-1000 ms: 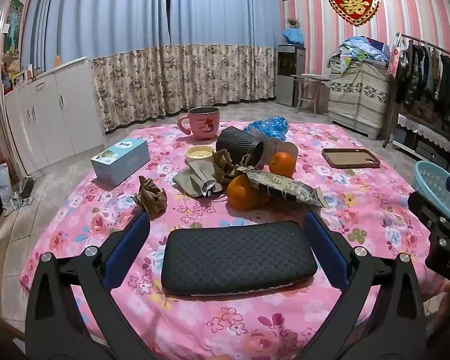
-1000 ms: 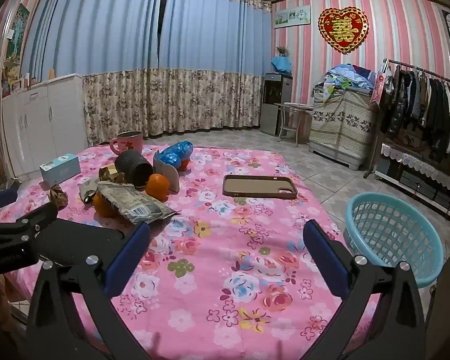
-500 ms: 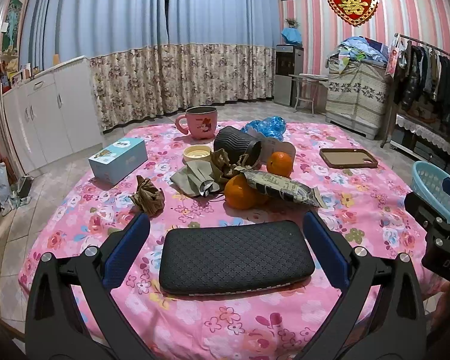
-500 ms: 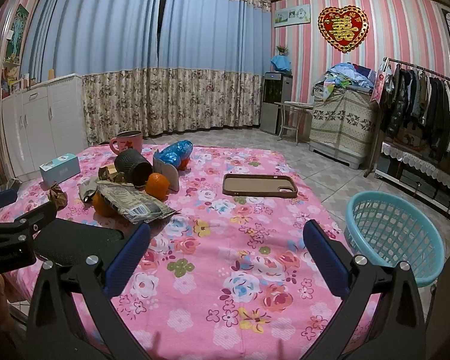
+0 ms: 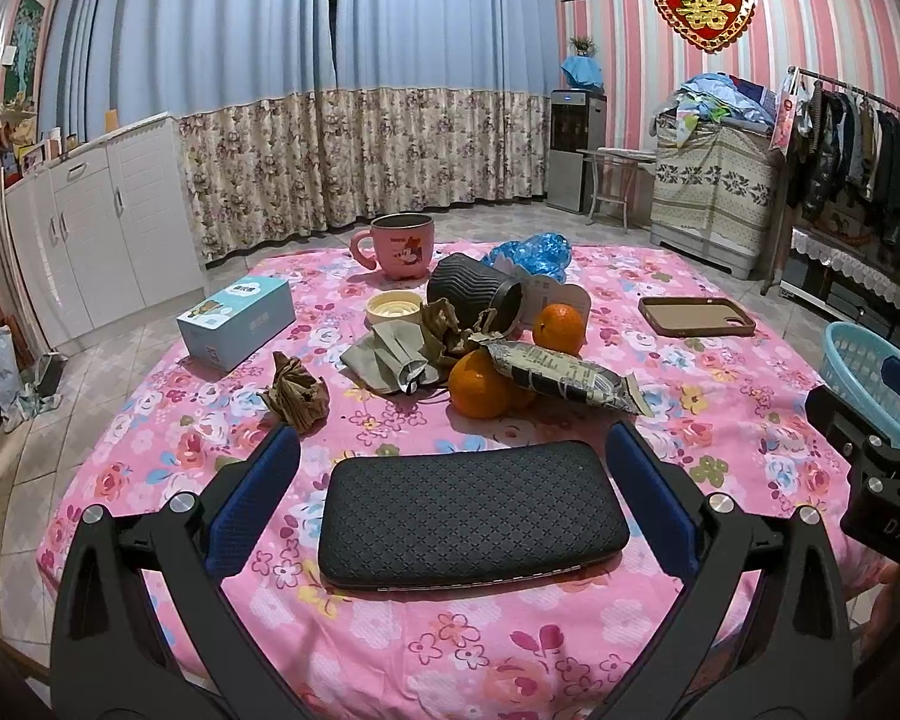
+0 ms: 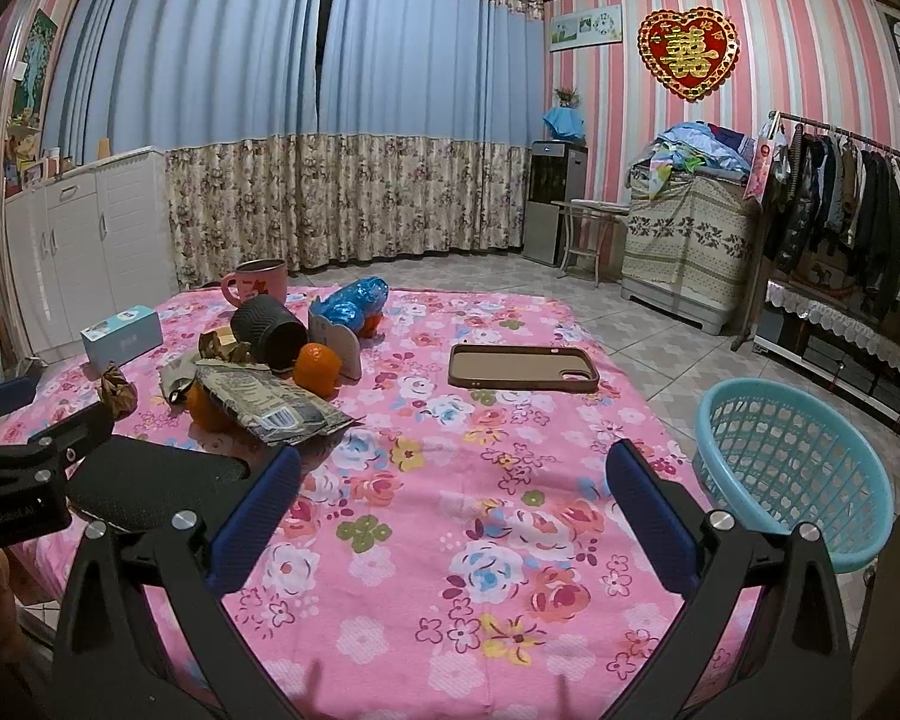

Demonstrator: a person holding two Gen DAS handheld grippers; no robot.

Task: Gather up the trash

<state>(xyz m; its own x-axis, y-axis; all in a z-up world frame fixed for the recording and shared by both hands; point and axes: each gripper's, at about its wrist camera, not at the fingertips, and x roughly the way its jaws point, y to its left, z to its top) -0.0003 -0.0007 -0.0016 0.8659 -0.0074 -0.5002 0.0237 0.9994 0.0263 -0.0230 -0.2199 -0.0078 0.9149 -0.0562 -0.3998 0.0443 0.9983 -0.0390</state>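
Left gripper (image 5: 453,504): fingers (image 5: 252,501) spread wide, holding nothing, hovering over the near edge of the counter (image 5: 390,636). Black textured case (image 5: 471,513) lies flat right between the fingers, not touched by either.

Just past the left fingertip: a crumpled brown paper wad (image 5: 297,395). Past the case, ahead of the fingers: an orange (image 5: 480,384) with a printed snack wrapper (image 5: 561,373) lying across it, one end reaching toward the right fingertip. Beside it a grey folded wrapper (image 5: 387,357) and more crumpled brown paper (image 5: 450,330). Behind those: a second orange (image 5: 559,329), a black ribbed cup (image 5: 474,295) tipped on its side, a cream lid (image 5: 393,307). Further left of the fingers, a light blue box (image 5: 237,324). Farthest: pink mug (image 5: 399,246) upright, blue plastic bag (image 5: 534,255).

Right gripper (image 6: 453,504): fingers (image 6: 651,510) equally wide apart, empty, over bare floral cloth. Brown phone case (image 6: 522,367) lies flat well ahead of the fingers. Trash pile sits far left of the left fingertip in this view. Teal basket (image 6: 792,468) sits off the counter edge, just right of the right fingertip; interior looks empty from what shows.
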